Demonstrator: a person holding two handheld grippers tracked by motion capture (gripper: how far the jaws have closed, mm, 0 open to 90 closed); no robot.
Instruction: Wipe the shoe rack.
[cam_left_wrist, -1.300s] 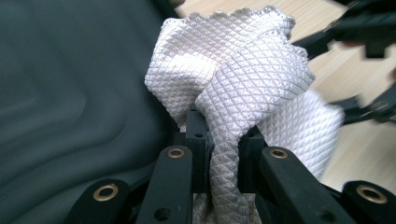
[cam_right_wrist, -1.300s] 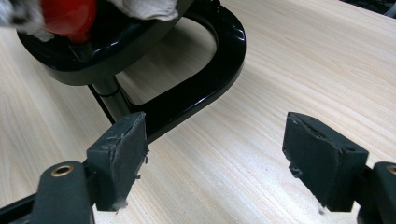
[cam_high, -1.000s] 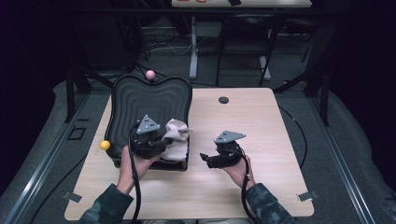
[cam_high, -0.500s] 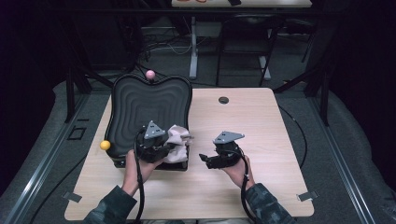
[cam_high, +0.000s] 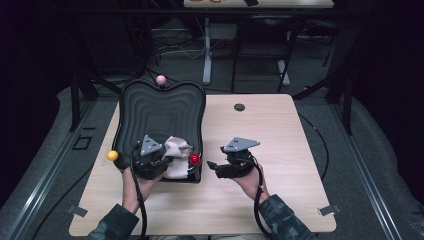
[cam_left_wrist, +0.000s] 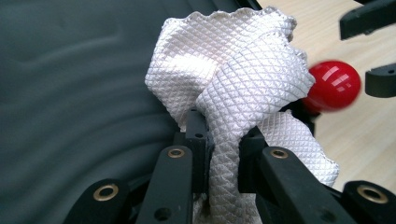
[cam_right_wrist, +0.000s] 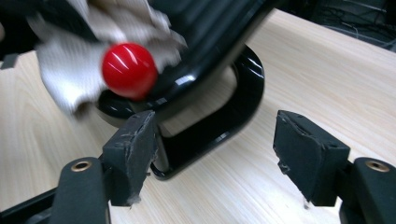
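Cloth at the tray's corner
Left gripper (cam_left_wrist: 219, 149) pinches the white cloth (cam_left_wrist: 233, 79) over the black tray (cam_high: 160, 107); right gripper (cam_right_wrist: 215, 154), jaws apart and just narrowing, holds nothing beside the red ball (cam_right_wrist: 130, 70).

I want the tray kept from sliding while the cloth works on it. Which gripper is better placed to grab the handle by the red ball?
Right. The right gripper has open jaws either side of the tray's black handle below the red ball. The left gripper is shut on the white cloth.

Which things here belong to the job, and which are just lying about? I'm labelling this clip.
In use: white cloth, left tool shut on it, black tray, right tool, jaws just closing.
Lying about: yellow ball, pink ball, table.
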